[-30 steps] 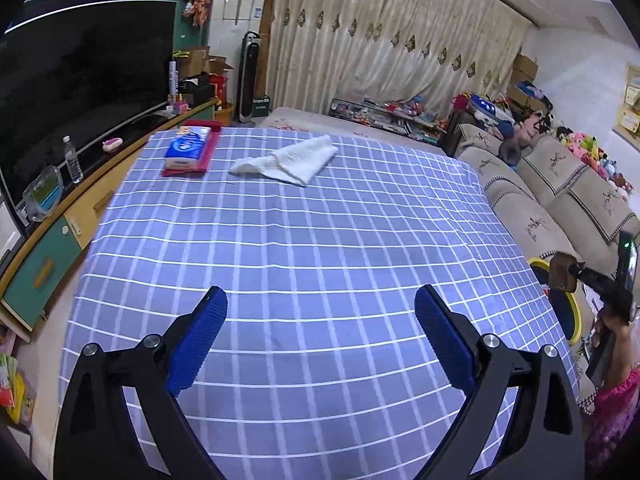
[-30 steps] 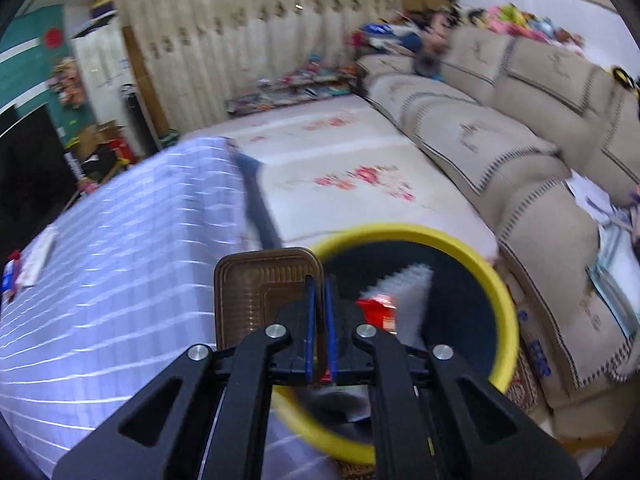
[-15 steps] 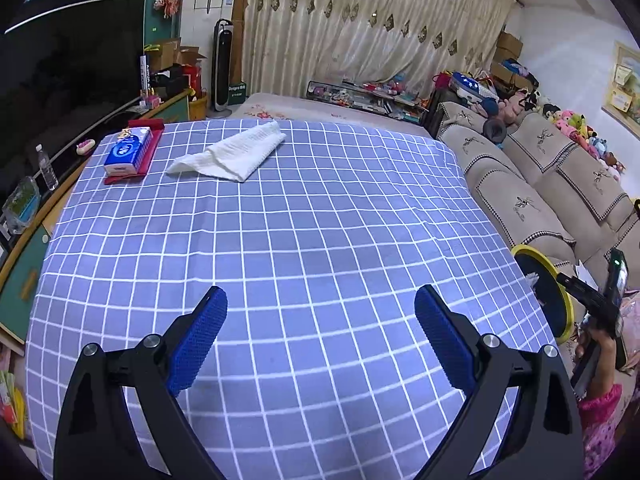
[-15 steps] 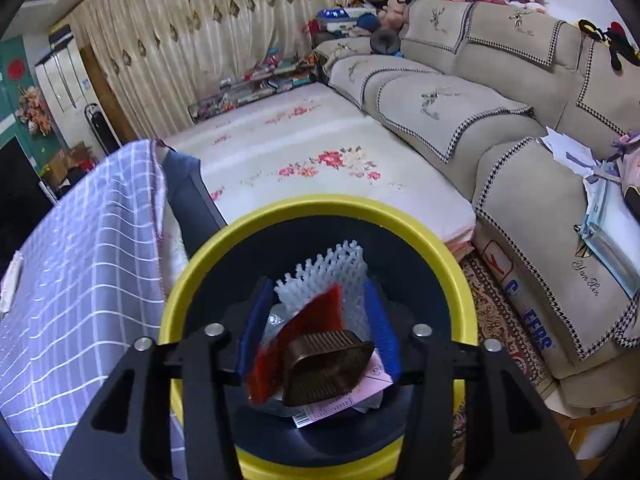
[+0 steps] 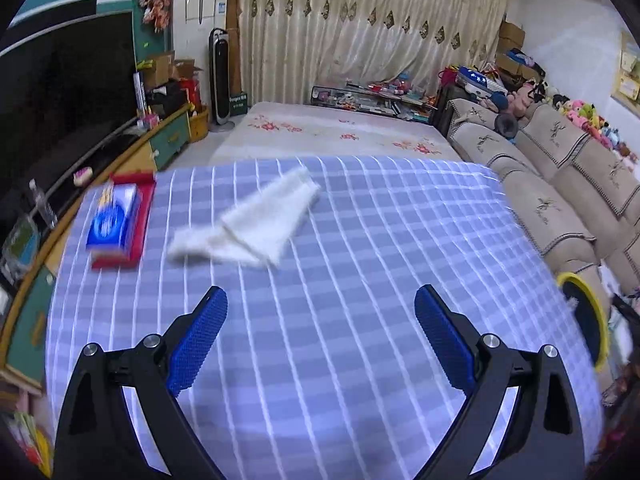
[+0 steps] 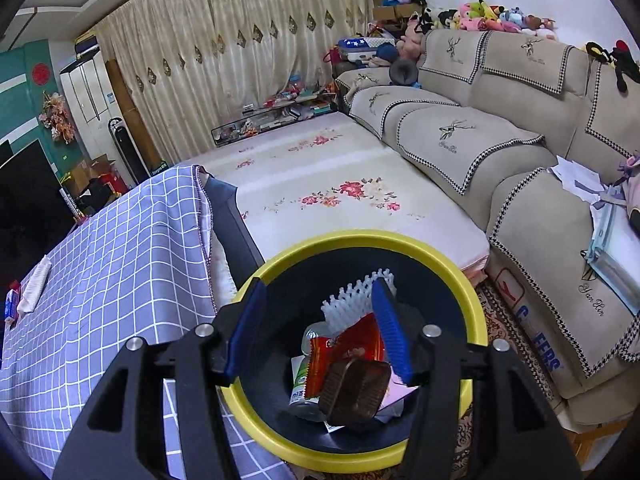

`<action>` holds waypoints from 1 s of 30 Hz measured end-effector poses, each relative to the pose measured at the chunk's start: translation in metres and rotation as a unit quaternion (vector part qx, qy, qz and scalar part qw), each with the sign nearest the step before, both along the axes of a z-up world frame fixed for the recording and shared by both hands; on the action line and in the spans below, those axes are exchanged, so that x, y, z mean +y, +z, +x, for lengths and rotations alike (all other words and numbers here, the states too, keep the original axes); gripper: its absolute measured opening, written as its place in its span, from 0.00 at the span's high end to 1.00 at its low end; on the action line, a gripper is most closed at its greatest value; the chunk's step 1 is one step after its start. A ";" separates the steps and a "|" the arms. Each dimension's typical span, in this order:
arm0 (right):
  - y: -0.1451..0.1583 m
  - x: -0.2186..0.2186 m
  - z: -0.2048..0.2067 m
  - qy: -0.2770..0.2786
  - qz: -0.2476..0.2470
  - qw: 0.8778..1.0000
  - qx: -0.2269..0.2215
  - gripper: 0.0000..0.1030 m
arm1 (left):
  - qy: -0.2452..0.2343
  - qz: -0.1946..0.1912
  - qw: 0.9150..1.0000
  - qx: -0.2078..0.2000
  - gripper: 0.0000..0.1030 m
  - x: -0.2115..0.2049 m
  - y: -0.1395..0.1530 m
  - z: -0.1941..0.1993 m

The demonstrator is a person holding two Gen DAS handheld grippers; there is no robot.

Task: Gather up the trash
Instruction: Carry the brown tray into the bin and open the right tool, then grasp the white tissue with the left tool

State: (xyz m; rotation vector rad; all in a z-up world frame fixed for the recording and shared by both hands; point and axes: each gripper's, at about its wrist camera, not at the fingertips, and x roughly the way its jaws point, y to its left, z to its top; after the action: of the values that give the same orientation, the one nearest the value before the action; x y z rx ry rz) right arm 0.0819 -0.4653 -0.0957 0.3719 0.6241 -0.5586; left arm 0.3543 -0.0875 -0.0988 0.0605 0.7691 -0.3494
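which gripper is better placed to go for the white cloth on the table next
Left, probably. The left gripper is open and empty over the checked table, facing the white cloth. The right gripper hangs open over the yellow-rimmed bin.

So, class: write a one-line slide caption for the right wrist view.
Open right gripper poised over the yellow-rimmed bin, a brown tray lying on the wrappers inside, beside the checked tablecloth.
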 end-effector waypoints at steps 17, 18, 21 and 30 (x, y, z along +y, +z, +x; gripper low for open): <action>-0.004 -0.003 -0.001 -0.013 0.002 1.000 0.016 0.46 | 0.007 0.038 0.997 0.069 0.09 -0.006 -0.053 0.139; -0.004 -0.003 -0.001 -0.012 0.003 1.000 0.016 0.45 | 0.009 0.037 0.997 0.069 0.09 -0.007 -0.055 0.141; -0.007 -0.003 0.001 -0.010 0.005 1.000 0.019 0.44 | 0.013 0.042 0.996 0.072 0.10 -0.010 -0.061 0.148; -0.011 0.000 0.002 -0.010 0.008 1.000 0.016 0.44 | 0.049 0.077 0.994 0.055 0.52 -0.010 -0.064 0.153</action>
State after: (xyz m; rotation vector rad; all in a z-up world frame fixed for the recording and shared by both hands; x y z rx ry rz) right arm 0.0837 -0.4658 -0.1067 0.3840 0.6570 -0.5794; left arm 0.5078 -0.0974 -0.1629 0.1497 0.9044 -0.2010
